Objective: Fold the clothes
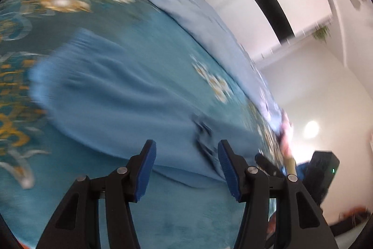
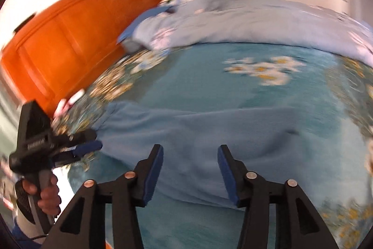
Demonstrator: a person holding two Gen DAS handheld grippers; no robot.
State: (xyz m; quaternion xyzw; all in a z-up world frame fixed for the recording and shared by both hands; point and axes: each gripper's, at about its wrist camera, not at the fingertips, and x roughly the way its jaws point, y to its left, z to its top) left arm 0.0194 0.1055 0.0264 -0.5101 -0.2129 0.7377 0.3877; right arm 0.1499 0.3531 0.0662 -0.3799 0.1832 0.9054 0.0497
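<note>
While the left gripper [image 1: 186, 169] gapes empty at bottom centre, the blue garment [image 1: 121, 90] sprawls mid-frame on the floral bedspread [image 1: 163, 25]. Right view: right gripper [image 2: 190, 173] likewise parted, empty, over garment at lower centre.

Left tongs [image 1: 186, 169] parted, apparently empty, right tongs [image 2: 190, 175] parted, angled downward

Both the left gripper [image 1: 186, 148] and the right gripper [image 2: 190, 153] are showing black angular plastic arms, each finger [image 1: 146, 169] lined with a ribbed blue pad and pinned with round silver screws (coppery-looking ones on the right gripper's left side). In the right wrist view, the left gripper's black boxy body [image 2: 35, 139] is carrying faint white lettering, too blurred to read. The hand [image 2: 47, 195] is wrapping a grey handle below it, with a blue sleeve showing at the near left edge.
</note>
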